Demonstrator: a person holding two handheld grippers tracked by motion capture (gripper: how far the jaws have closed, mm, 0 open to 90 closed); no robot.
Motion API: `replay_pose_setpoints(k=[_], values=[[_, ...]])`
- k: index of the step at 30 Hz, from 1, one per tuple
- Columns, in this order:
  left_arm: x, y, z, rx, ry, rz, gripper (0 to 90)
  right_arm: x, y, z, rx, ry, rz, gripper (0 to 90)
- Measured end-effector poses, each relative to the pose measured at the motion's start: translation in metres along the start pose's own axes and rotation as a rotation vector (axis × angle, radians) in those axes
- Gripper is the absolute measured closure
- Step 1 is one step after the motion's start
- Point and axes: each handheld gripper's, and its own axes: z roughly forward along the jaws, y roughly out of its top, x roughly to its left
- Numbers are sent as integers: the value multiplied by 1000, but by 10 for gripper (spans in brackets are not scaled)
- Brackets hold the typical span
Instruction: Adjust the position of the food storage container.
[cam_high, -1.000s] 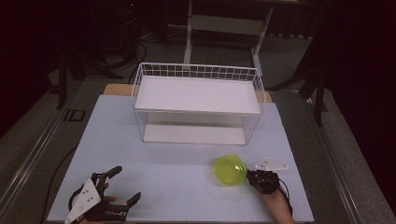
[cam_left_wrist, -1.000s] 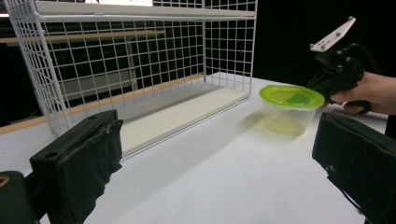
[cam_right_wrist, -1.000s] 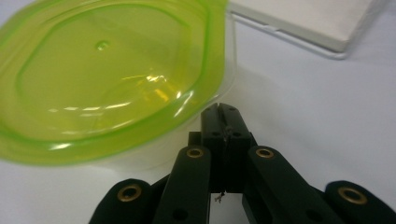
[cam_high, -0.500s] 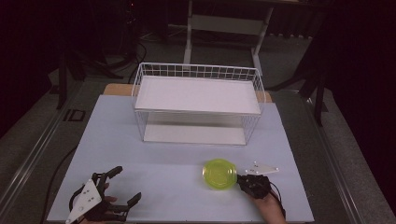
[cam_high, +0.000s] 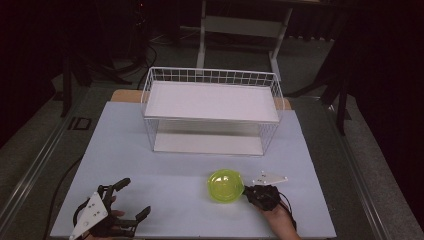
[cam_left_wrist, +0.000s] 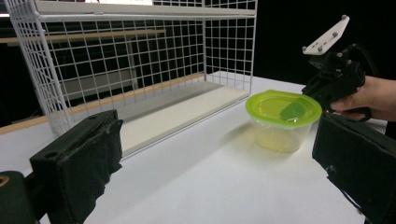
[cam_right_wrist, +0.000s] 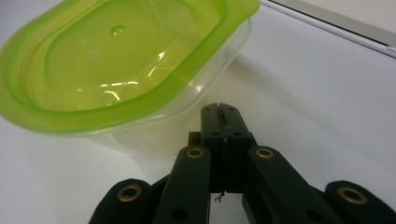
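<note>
The green-lidded container (cam_high: 225, 185) carries no readable writing; right gripper (cam_high: 248, 192) fingers pressed together against it, left gripper (cam_high: 131, 201) fingers spread.

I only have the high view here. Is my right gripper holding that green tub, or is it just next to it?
Observer: Not holding. The right gripper view shows the right gripper with its jaws shut together, tips right by the tub's clear wall, below the rim of the lid.
Operator: Anything inside the tub?
Observer: In the left gripper view the body under the green lid is clear, and it looks empty.
Operator: Is the lid on properly?
Observer: From that side it sits level along all the rim that shows.
</note>
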Motion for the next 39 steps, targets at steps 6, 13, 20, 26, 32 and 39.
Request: replay_pose_setpoints(k=[6, 13, 20, 26, 32, 39], values=[[1, 0, 0, 2, 0, -3, 20, 10, 3, 7, 12, 38, -22, 900], [0, 0, 0, 2, -2, -3, 20, 21, 9, 16, 18, 61, -38, 900], [0, 0, 0, 3, -4, -2, 20, 27, 16, 27, 22, 74, -55, 900], [1, -1, 0, 4, -5, -5, 20, 29, 19, 32, 27, 76, -60, 899], [2, -1, 0, 1, -18, -21, 20, 21, 19, 21, 3, 30, -55, 898], [1, -1, 1, 11, -30, -23, 20, 11, 18, -6, -43, 4, -40, 800]])
